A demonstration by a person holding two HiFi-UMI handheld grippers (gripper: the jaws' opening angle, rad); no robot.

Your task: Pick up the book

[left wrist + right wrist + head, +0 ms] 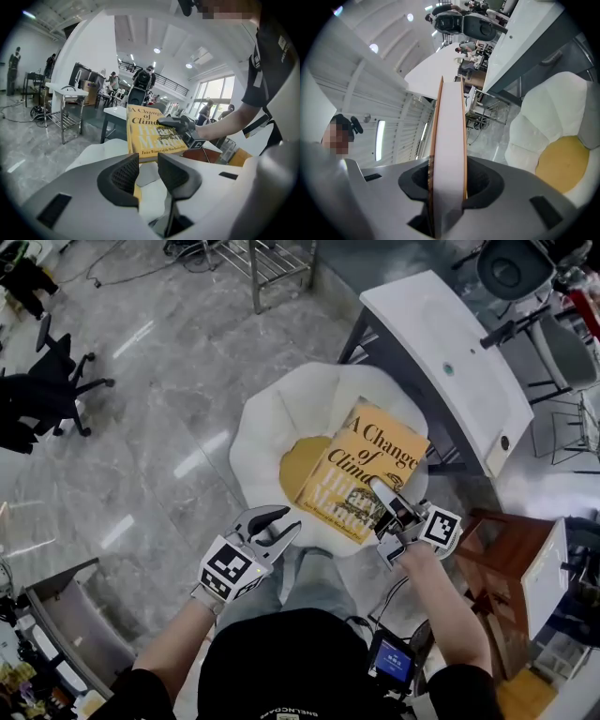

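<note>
My right gripper [387,500] is clamped on the book [361,465] at its 5 o'clock corner. In the right gripper view the page block [450,140] fills the gap between the pads. The book looks tilted up over the yellow cushion [298,470] of the white chair [267,423], and I can't tell whether its far edge is touching. My left gripper [278,524] hangs at the chair's 7 o'clock, jaws apart and empty.

My worry is the one-corner hold. The book's weight sits well away from the pads, so it could pivot or slide out. A quick swing might also knock it against the white worktop [441,362] at 2 o'clock.
</note>
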